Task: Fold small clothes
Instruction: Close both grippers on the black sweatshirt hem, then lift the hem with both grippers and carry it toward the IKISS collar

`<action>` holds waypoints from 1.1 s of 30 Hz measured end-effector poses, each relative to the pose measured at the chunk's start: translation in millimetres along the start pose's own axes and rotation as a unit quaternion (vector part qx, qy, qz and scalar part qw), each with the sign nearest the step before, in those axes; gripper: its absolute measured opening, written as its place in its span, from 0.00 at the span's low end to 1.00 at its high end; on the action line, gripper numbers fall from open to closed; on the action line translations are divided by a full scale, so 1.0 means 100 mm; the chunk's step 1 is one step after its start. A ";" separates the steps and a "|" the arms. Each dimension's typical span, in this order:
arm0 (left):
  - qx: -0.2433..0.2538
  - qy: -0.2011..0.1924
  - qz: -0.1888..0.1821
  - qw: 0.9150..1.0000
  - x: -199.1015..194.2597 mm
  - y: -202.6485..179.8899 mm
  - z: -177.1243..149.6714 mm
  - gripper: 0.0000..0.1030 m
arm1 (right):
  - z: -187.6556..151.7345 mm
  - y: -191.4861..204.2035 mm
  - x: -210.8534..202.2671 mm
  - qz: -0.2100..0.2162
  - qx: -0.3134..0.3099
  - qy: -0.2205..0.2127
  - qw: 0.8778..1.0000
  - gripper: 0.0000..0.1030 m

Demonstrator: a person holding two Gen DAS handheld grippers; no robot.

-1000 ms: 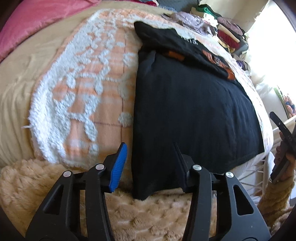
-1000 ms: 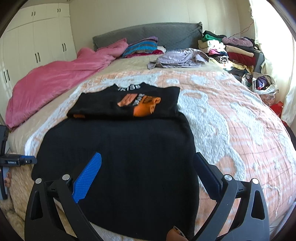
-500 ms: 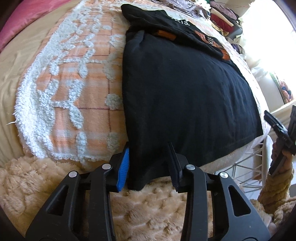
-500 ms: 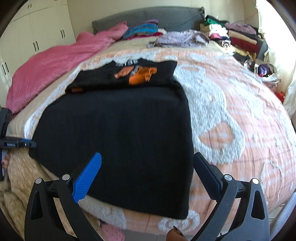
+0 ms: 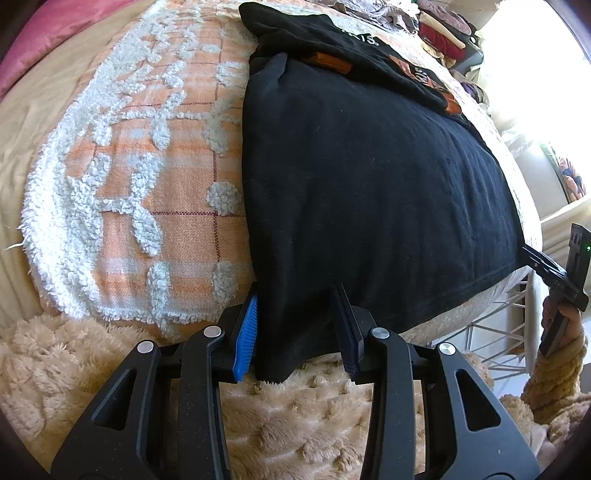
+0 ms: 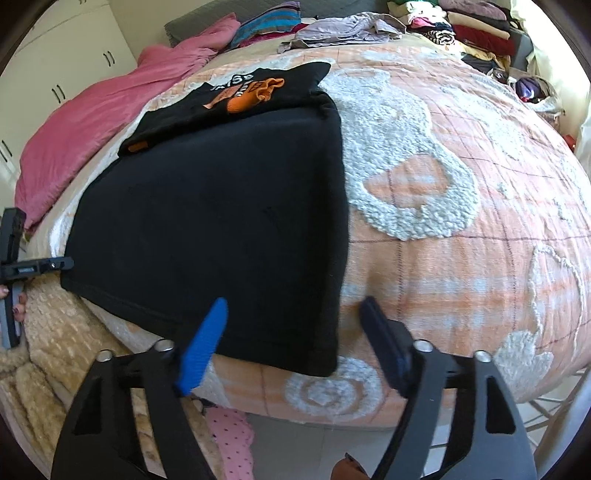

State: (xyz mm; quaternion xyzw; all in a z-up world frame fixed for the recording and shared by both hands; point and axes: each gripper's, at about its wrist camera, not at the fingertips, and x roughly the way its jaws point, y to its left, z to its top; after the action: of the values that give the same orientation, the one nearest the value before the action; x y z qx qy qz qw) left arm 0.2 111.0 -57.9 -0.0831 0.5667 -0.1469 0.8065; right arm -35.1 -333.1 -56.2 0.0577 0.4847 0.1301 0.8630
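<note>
Black garment (image 5: 369,192) corner between left gripper (image 5: 295,332) pads, contact unclear; right gripper (image 6: 291,336) blurred, closing around opposite corner, not yet pinched.

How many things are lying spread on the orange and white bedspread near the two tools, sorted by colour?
Black: 1, the large black cloth garment, its top folded over to show an orange print.
Pink: 1, the crumpled pink blanket.
Lilac-grey: 1, the loose lilac-grey garment.
Total: 3.

black garment (image 5: 369,192), corner between fingers (image 5: 246,341)
</note>
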 end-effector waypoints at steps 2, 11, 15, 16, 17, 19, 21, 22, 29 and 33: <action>-0.002 0.001 -0.002 1.000 0.01 0.01 0.01 0.29 | -0.02 0.00 0.00 -0.010 -0.011 0.002 1.000 0.48; -0.007 0.011 -0.007 1.000 0.06 0.04 0.04 0.28 | -0.01 0.11 -0.03 0.019 -0.048 -0.013 0.999 0.09; 0.009 0.015 0.010 1.000 0.05 0.01 0.05 0.19 | 0.08 0.11 -0.21 0.062 -0.039 -0.058 0.996 0.08; 0.009 0.015 0.010 1.000 0.05 0.01 0.07 0.15 | 0.10 0.11 -0.25 0.066 -0.039 -0.067 0.995 0.08; 0.006 0.014 0.008 1.000 0.05 0.02 0.09 0.14 | 0.14 0.11 -0.31 0.071 -0.039 -0.078 0.994 0.08; 0.004 0.010 0.003 1.000 0.03 0.03 0.09 0.07 | 0.20 0.10 -0.36 0.077 -0.035 -0.091 0.992 0.08; 0.001 0.009 -0.006 1.000 0.01 0.02 0.09 0.06 | 0.26 0.09 -0.43 0.079 -0.032 -0.106 0.991 0.08; -0.005 0.007 -0.021 1.000 -0.01 0.03 0.09 0.04 | 0.29 0.08 -0.46 0.083 -0.029 -0.114 0.990 0.08; -0.022 -0.040 -0.084 0.995 -0.38 0.01 0.16 0.04 | 0.42 0.05 -0.59 0.100 -0.015 -0.148 0.984 0.08; -0.022 -0.071 -0.092 0.993 -0.59 0.00 0.23 0.03 | 0.49 0.03 -0.68 0.102 -0.010 -0.170 0.980 0.08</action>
State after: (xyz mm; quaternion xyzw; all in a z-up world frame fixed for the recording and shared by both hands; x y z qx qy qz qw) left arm 3.6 129.8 2.2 -0.1630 0.5010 -0.2016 0.8257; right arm -27.6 -347.8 26.1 0.1197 0.3208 0.2107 0.9156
